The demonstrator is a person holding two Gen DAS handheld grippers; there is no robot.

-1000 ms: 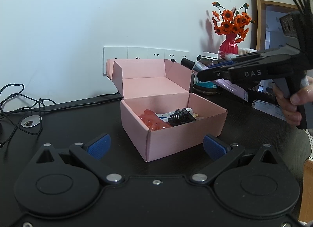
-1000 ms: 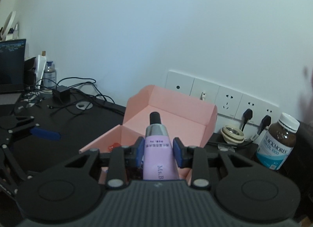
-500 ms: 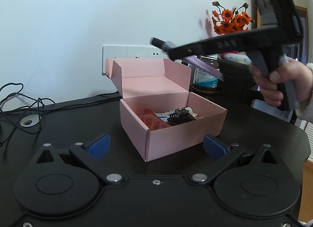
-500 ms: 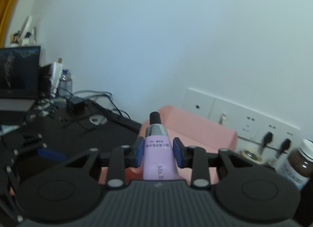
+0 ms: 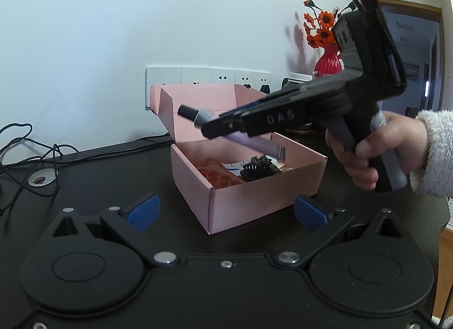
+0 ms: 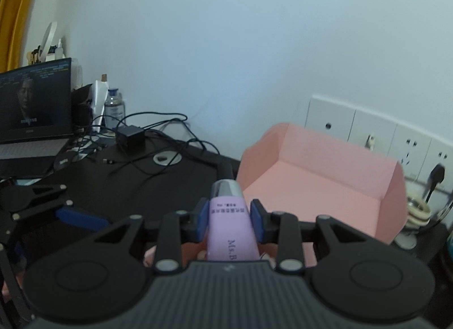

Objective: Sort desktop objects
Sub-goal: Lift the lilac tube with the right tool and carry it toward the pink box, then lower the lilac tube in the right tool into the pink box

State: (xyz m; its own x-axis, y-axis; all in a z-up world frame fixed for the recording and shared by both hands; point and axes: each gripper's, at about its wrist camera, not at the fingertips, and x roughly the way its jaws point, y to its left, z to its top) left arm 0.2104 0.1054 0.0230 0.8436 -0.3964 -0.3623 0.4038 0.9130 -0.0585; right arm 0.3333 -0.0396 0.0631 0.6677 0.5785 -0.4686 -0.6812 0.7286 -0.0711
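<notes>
While hanging over the pink box (image 5: 254, 198), lilac tube (image 6: 229, 227) clamped mid-body by right gripper (image 6: 230, 220); left gripper (image 5: 226, 210) spread apart, empty. Probably light, soft, squashable; best gripped near the cap.

From the left wrist we look low across the black desk (image 5: 99, 187), close to the open pink cardboard box (image 5: 254, 204). From the right wrist we look down over that box (image 6: 325, 184) toward the white wall; both views share it.

Lilac tube (image 5: 254, 142), black-capped, hangs tilted above open pink box (image 5: 254, 201).
</notes>
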